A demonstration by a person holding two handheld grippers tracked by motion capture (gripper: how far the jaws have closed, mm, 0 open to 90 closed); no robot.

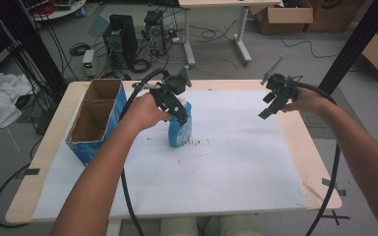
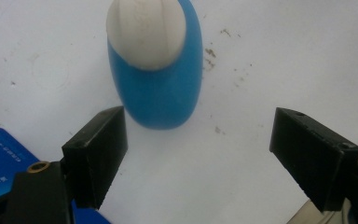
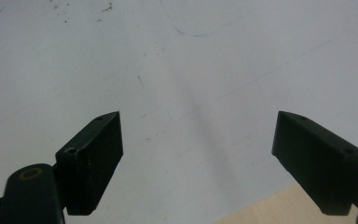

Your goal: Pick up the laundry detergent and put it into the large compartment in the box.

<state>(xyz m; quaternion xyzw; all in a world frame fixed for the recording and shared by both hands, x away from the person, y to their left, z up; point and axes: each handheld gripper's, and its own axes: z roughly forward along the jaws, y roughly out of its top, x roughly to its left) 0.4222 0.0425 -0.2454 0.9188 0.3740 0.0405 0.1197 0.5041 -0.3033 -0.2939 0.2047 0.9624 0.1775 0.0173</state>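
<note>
A pale wooden counter point(image 1: 49, 147) is seen from above, most of its top covered by a white paper sheet point(image 1: 226, 167). Small dark specks point(image 1: 197, 142) are scattered on the sheet just right of centre.

A blue bottle with a white cap point(image 1: 180, 129) is stood upright on the sheet, left of centre. In the left gripper view the same bottle point(image 2: 161, 84) is seen from above, the white cap toward the camera and the blue body below it.

The left hand-held gripper point(image 1: 176, 105) is held directly over the bottle, angled down at it. Its jaws are spread wide, with nothing between them; in the left gripper view the bottle lies beyond the jaw tips, nearer the left jaw, and no contact is seen.

An open blue cardboard box point(image 1: 96, 120) with a brown interior is placed at the left end of the counter, near the bottle but apart from it. A corner of blue printed carton is caught at the lower left of the left gripper view.

The right hand-held gripper point(image 1: 271, 104) is held above the right part of the sheet, well apart from the bottle. Its jaws are likewise spread wide and empty, with bare paper and a strip of counter edge beneath them.
</note>
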